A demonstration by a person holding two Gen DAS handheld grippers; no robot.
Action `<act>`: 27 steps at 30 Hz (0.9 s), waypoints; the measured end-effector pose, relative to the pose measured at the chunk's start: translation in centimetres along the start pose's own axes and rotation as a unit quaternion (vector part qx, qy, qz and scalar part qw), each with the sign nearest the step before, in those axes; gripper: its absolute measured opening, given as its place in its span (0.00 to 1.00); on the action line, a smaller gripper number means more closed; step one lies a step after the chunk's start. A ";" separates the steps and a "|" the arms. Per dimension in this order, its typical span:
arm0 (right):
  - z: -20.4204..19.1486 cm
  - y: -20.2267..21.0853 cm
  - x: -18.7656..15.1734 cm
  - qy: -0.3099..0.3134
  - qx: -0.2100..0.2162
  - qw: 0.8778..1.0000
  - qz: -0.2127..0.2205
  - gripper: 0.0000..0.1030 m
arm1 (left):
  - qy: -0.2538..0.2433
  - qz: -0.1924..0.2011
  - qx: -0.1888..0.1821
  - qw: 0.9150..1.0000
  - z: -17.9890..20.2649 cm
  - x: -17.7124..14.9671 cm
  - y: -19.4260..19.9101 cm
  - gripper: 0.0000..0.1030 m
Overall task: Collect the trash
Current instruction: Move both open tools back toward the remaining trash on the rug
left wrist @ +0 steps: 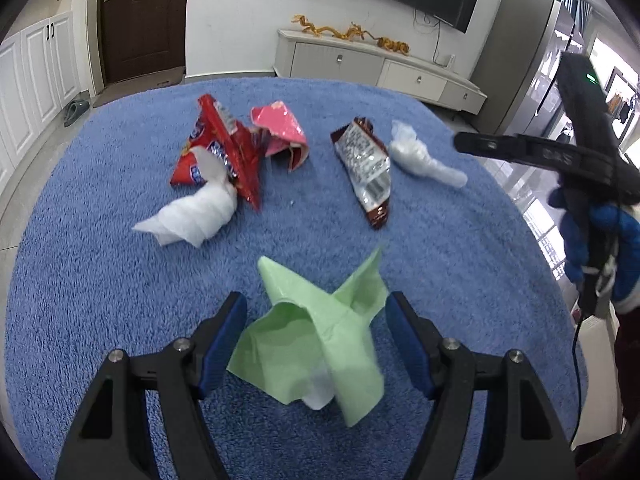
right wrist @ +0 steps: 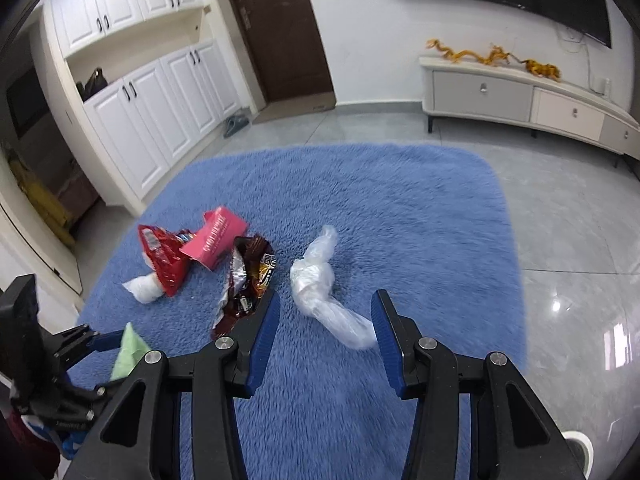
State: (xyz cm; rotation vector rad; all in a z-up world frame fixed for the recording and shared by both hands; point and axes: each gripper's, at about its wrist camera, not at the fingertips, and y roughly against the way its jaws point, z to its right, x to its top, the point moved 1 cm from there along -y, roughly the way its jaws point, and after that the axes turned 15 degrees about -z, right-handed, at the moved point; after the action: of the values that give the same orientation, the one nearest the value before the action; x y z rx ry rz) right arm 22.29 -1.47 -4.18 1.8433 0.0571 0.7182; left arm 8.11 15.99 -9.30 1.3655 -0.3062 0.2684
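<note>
Trash lay scattered across the blue shag rug (left wrist: 120, 280) in a living room. A red snack wrapper (left wrist: 224, 152) sat against a pink carton (left wrist: 282, 128), with a white crumpled tissue (left wrist: 192, 216) touching the red wrapper's near edge. To the right lay a brown-and-silver wrapper (left wrist: 366, 164), and just beside it a twisted clear plastic bag (left wrist: 420, 158). Behind the rug stood a low white TV cabinet (left wrist: 360, 62) topped by a golden dragon ornament (left wrist: 352, 34), a dark door (left wrist: 140, 20) and white cupboards (right wrist: 160, 92).

Nothing stood between your tools and the litter.

Your left gripper (left wrist: 316, 336) was spread wide around a crumpled green paper napkin (left wrist: 320, 332). The napkin stood between the blue pads (left wrist: 222, 344), the right pad close to its edge, and neither pad visibly pressed on it.

Your right gripper (right wrist: 324, 340), seen from its own camera, was parted above the rug, with the tail of the clear plastic bag reaching in between its fingertips. The bag's end lay close to the right pad (right wrist: 386, 340); contact could not be told through the blur.
</note>
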 end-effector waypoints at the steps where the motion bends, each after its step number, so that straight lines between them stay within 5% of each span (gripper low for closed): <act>1: 0.0 -0.7 0.3 0.002 -0.001 1.000 -0.005 0.45 | 0.000 -0.001 0.000 1.000 0.0 -0.1 0.0 0.68; 4: 0.1 -2.8 0.9 0.003 -0.004 1.000 -0.019 0.45 | 0.005 -0.001 -0.006 1.000 -0.1 -0.1 -0.3 0.67; 10: 0.1 -4.7 1.7 0.017 -0.012 0.999 -0.029 0.44 | 0.012 0.003 -0.007 1.000 -0.1 -0.2 -0.6 0.47; 15: -0.1 -5.1 1.7 0.031 -0.013 0.999 -0.031 0.23 | 0.022 0.010 -0.016 1.000 0.0 -0.4 0.0 0.34; 27: -0.2 0.9 -3.1 0.029 0.023 0.999 0.020 0.21 | 0.024 0.039 -0.005 0.999 1.8 -0.9 3.6 0.31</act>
State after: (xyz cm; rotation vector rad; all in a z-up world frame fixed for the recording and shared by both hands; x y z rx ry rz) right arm 19.38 -2.79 -4.72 1.8722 0.0752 0.8052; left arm 5.87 14.92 -6.02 1.3380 -0.3204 0.3628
